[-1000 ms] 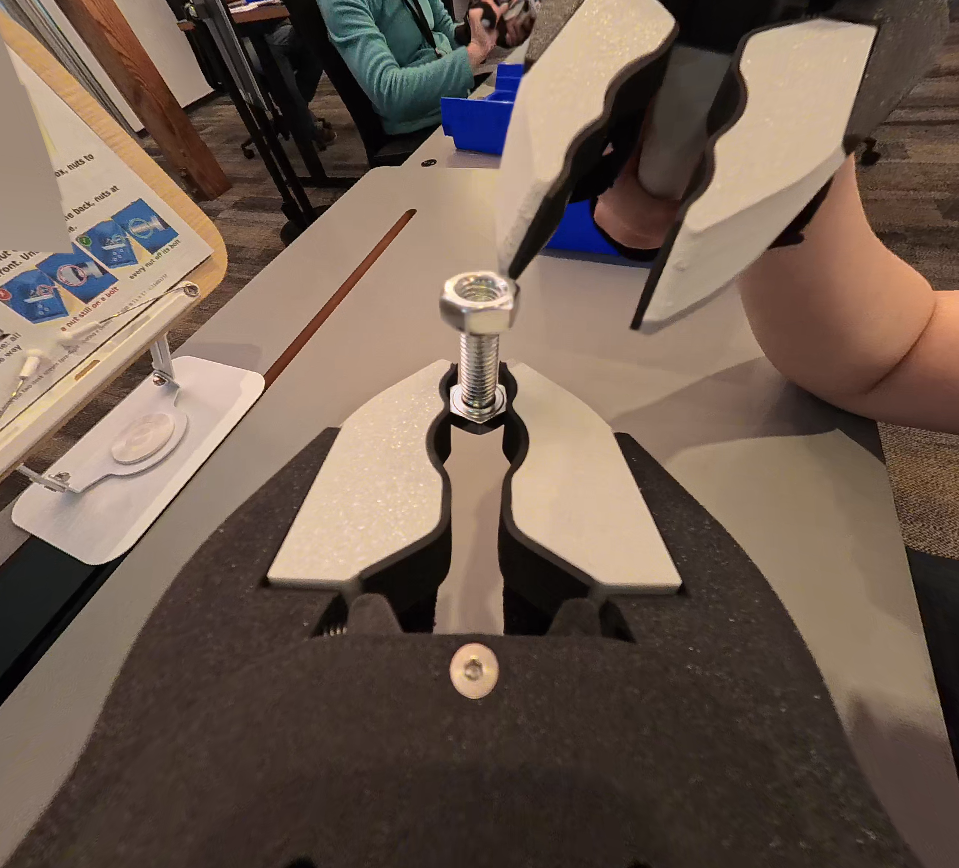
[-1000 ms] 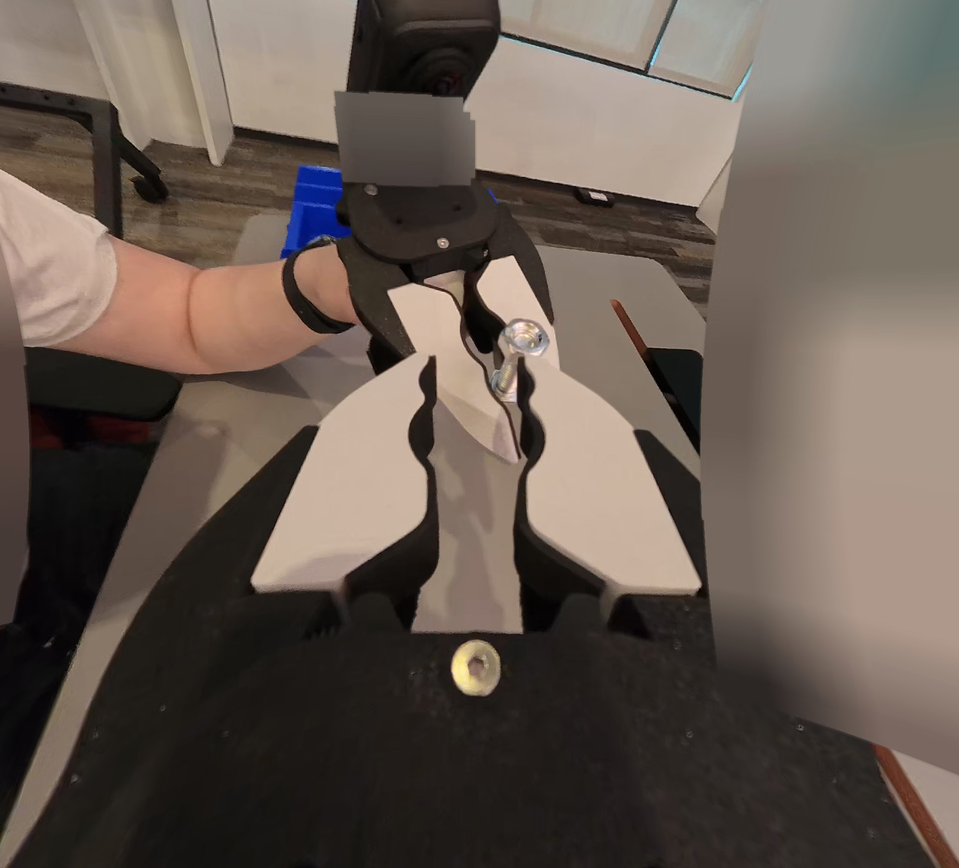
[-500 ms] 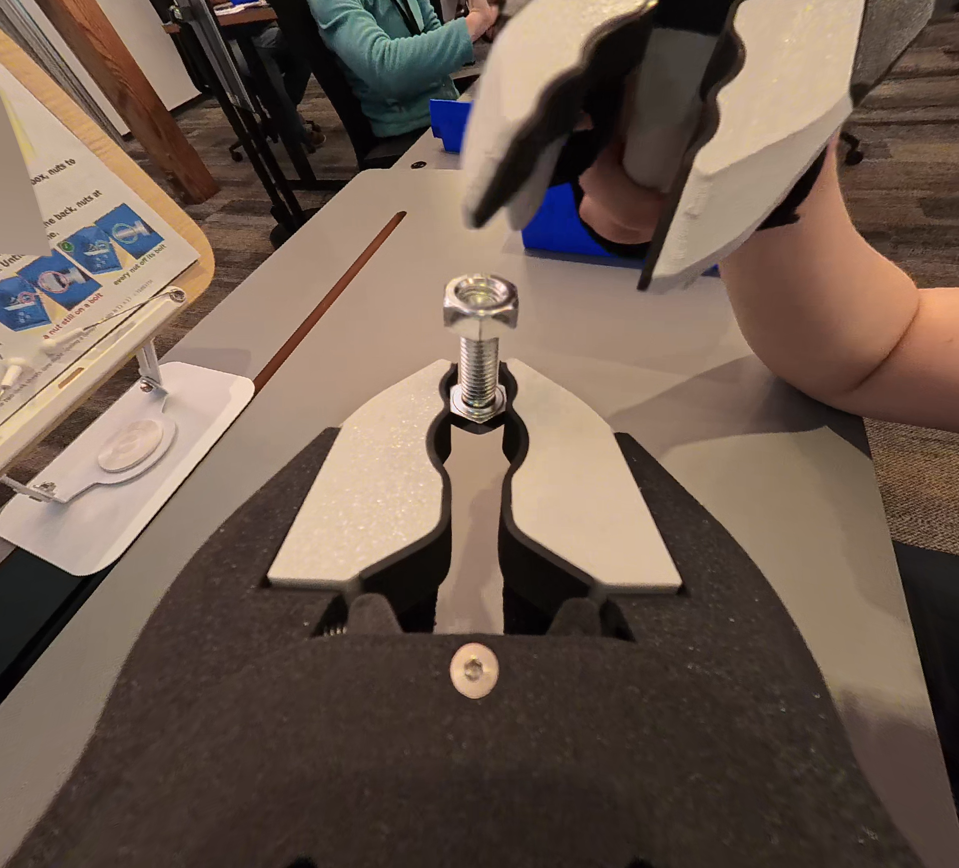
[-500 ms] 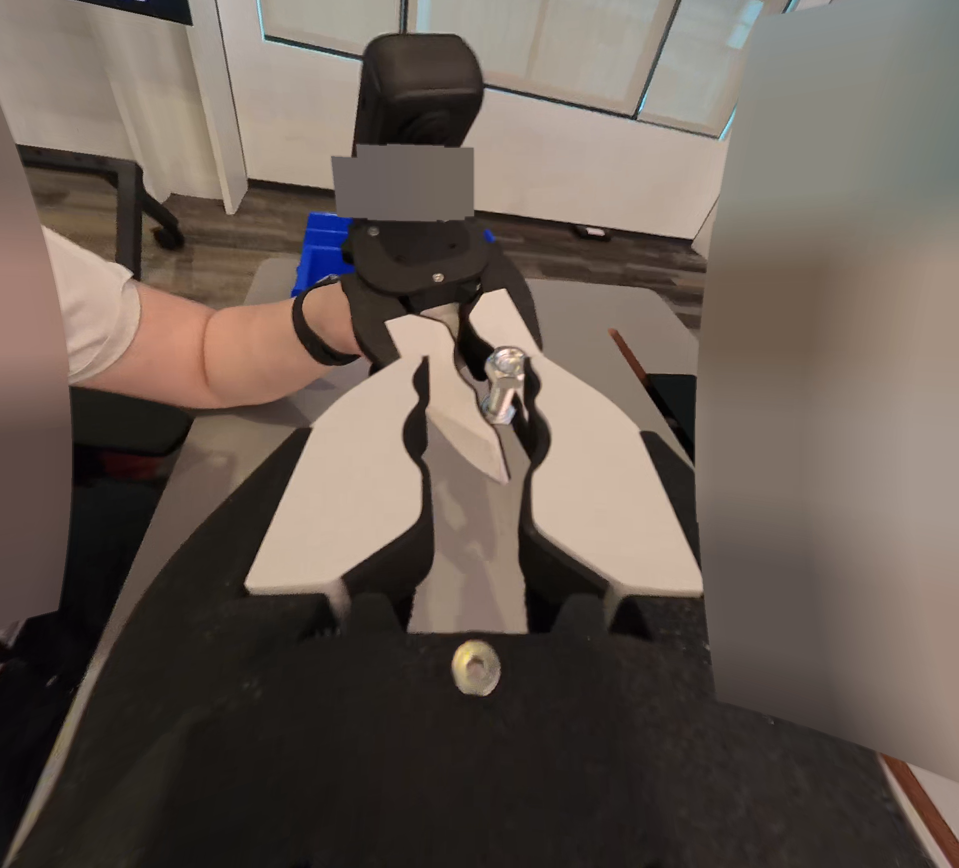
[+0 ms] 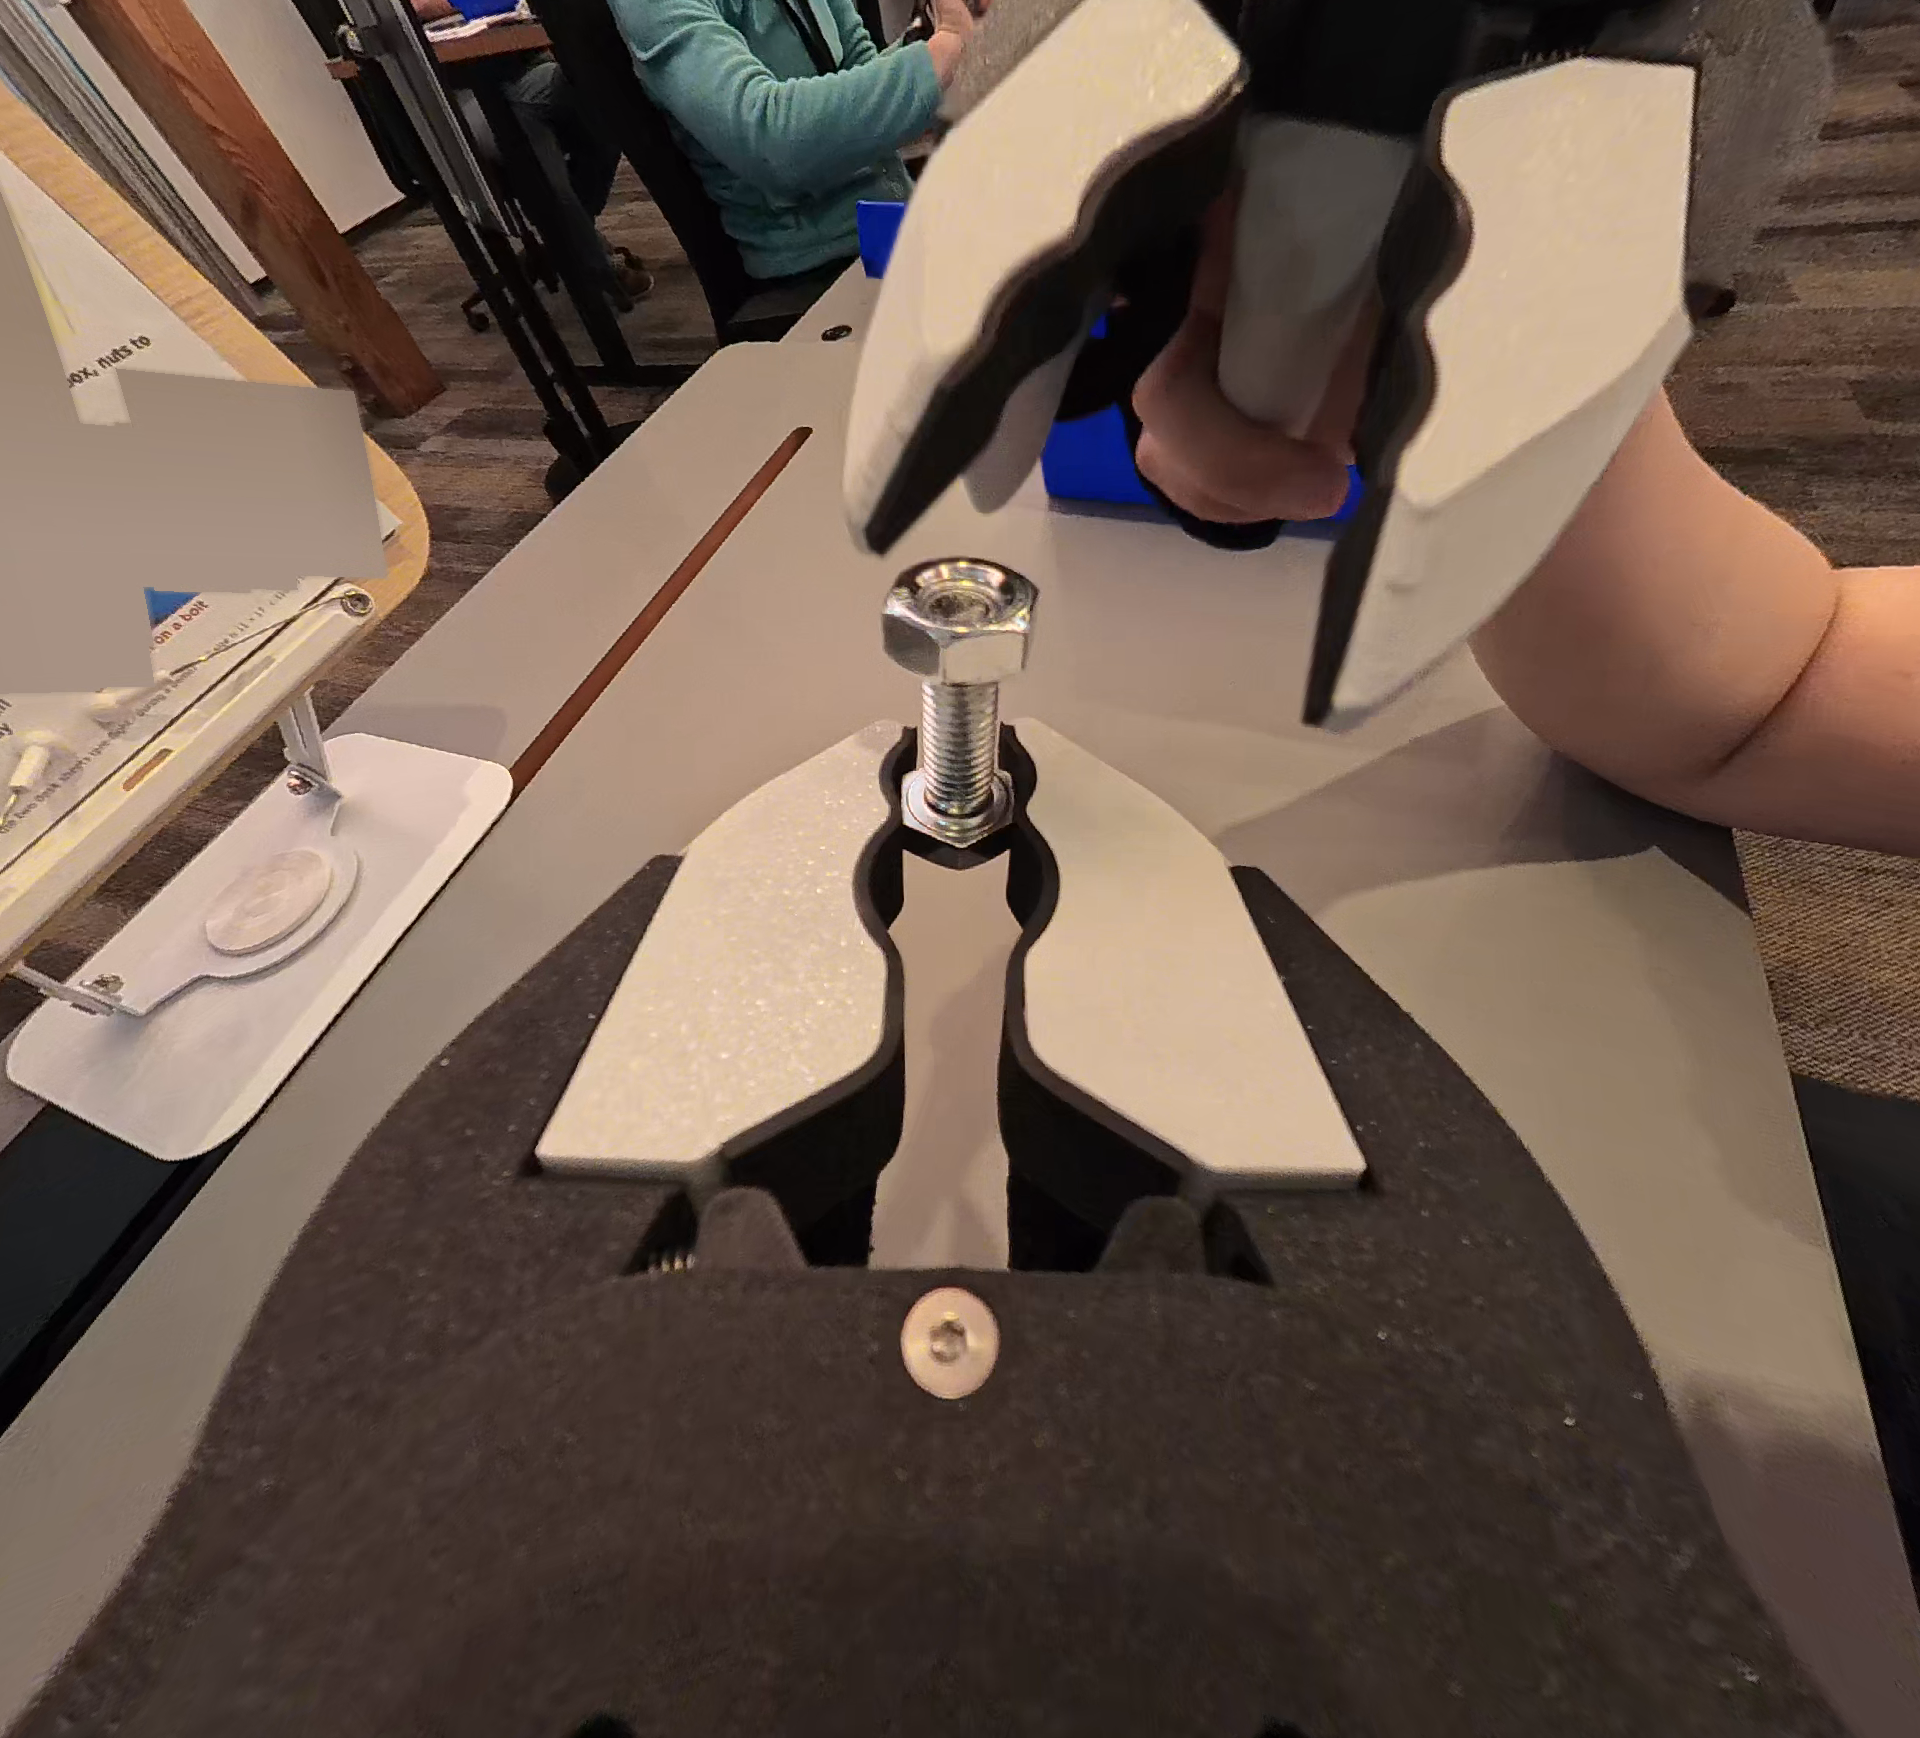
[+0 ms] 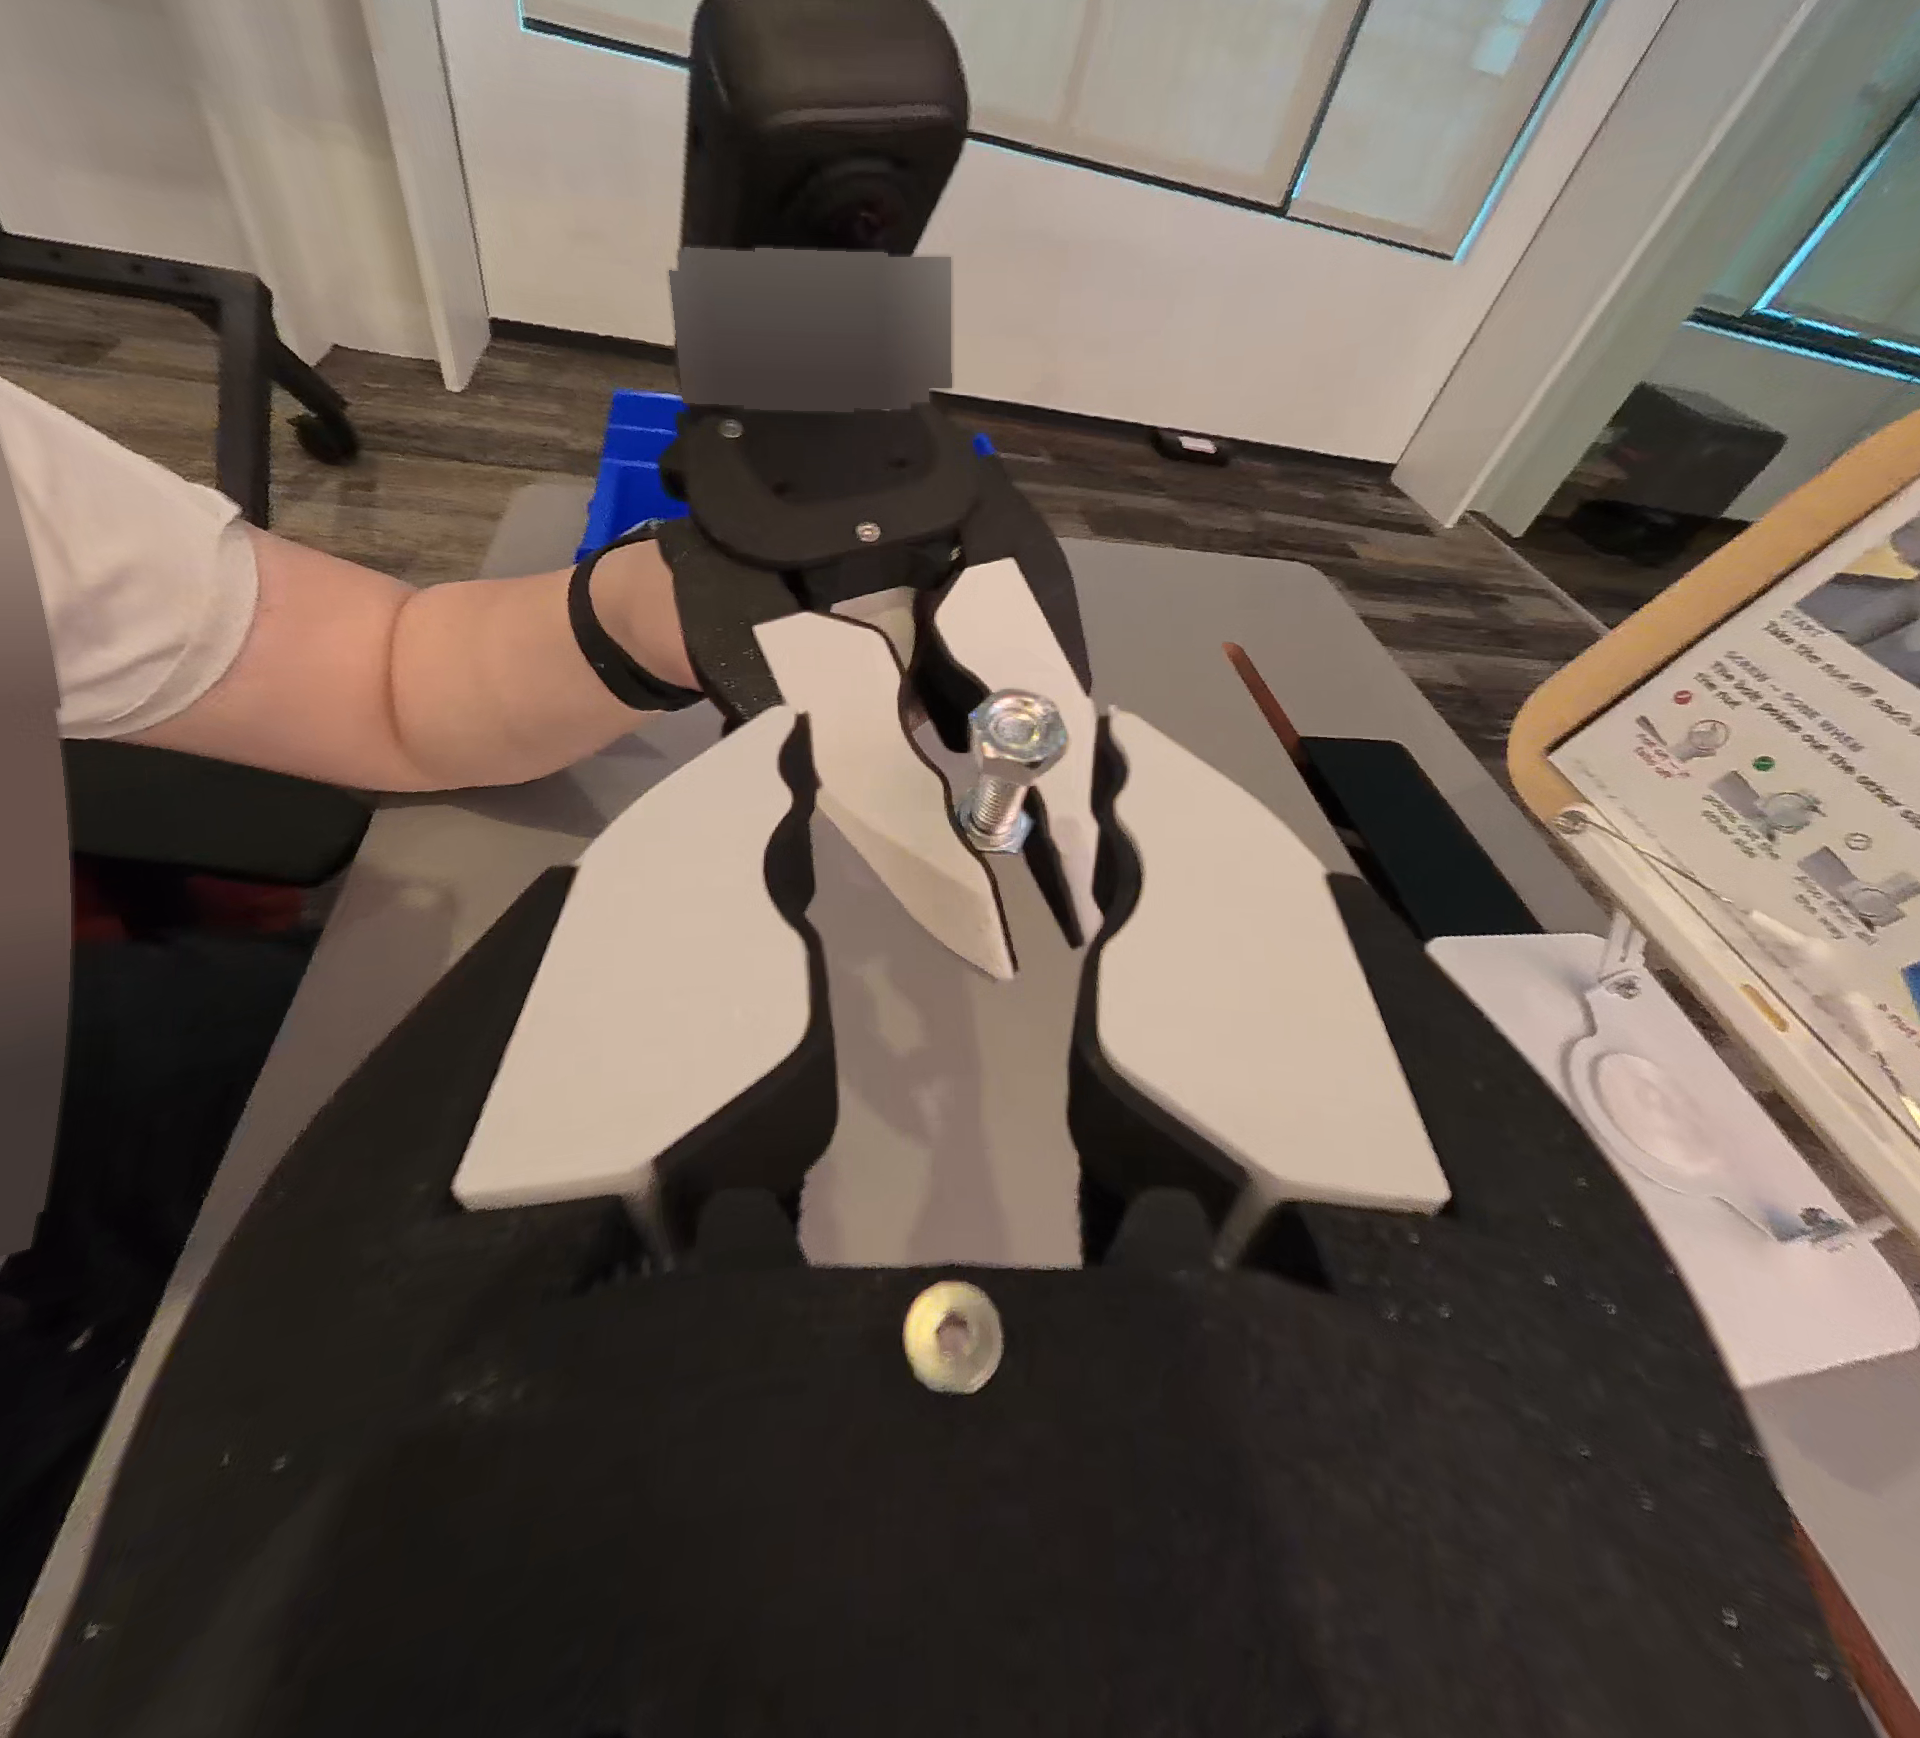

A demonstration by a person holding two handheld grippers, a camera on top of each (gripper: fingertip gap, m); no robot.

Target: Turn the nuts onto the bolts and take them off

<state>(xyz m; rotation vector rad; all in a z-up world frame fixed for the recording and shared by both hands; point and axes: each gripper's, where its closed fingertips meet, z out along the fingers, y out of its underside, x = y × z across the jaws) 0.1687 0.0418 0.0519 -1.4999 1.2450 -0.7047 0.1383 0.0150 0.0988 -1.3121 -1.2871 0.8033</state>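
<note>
While the left hand-held gripper (image 5: pixel 956 789) pinches the silver steel nut (image 5: pixel 957 818), the threaded bolt (image 5: pixel 958 689) stands head-up above the grey counter (image 5: pixel 665 483).
The right hand-held gripper (image 5: pixel 1101 628), jaws wide and empty, should centre over the hex head, close squarely, then twist without tilting.

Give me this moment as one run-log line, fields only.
left gripper: shut on bolt's lower end | bolt: upright | nut: at top of bolt | right gripper: open, above nut, not touching

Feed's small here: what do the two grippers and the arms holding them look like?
Both alike: the left gripper and right gripper have flat pale-grey fingers with wavy black inner edges, on rough black bodies with a central silver screw. The left carries a black camera. Short white sleeve, black wristband.
</note>
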